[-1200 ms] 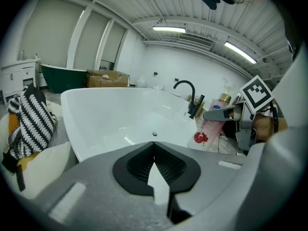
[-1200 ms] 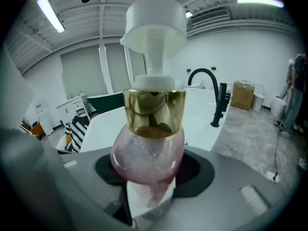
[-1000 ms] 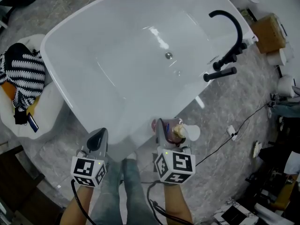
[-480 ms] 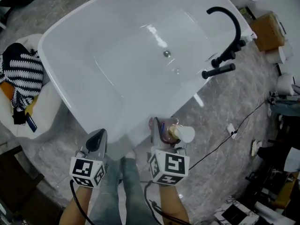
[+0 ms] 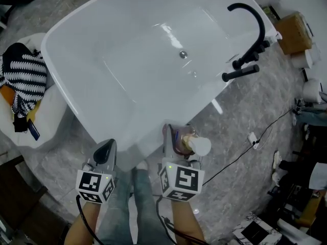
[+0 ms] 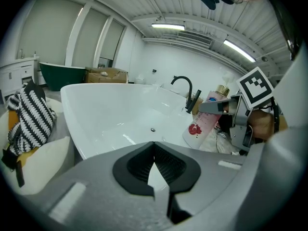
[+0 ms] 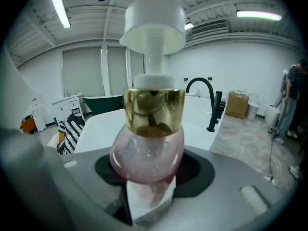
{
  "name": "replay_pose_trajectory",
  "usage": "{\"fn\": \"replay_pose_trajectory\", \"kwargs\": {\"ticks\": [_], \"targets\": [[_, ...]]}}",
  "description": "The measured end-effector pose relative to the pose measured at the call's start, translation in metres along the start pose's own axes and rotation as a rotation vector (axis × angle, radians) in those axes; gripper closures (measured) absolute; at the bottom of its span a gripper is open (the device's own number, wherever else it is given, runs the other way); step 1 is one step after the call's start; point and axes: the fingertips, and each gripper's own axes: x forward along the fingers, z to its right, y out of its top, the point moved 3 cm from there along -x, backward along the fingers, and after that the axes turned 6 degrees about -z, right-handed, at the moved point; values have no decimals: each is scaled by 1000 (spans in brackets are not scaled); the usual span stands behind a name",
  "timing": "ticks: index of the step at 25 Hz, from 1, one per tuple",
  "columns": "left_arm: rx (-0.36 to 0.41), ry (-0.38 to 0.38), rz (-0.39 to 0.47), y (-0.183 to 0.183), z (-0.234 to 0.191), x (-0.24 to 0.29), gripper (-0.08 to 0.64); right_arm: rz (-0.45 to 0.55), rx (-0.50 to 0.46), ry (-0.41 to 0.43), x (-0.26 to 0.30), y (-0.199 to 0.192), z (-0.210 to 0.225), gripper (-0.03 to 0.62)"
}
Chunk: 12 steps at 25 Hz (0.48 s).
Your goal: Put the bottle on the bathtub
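A pink pump bottle (image 7: 148,148) with a gold collar and a white pump head (image 5: 199,146) sits between the jaws of my right gripper (image 5: 180,139), which is shut on it. In the left gripper view the bottle (image 6: 204,121) leans, its base toward the bathtub. The white bathtub (image 5: 97,29) fills the upper part of the head view; the held bottle hangs just off its near rim (image 5: 153,144). My left gripper (image 5: 105,151) hovers to the left of the right one, shut with nothing in it; its dark pads (image 6: 156,165) meet.
A black faucet (image 5: 250,34) stands at the tub's right edge. A white cushion (image 5: 48,119) with a black-and-white striped cloth (image 5: 25,78) lies left of the tub. A cardboard box (image 5: 294,34) and cables lie on the grey floor at the right. My legs (image 5: 130,203) show between the grippers.
The right gripper with the bottle has shifted slightly left and turned a little. The left gripper has stayed put.
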Motion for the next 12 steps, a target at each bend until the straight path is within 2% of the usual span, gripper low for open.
{"fn": "replay_pose_trajectory", "kwargs": {"ticks": [12], "targets": [[-1, 8, -4, -10, -1, -5, 551, 23, -18, -14, -1, -3, -3, 367]]}}
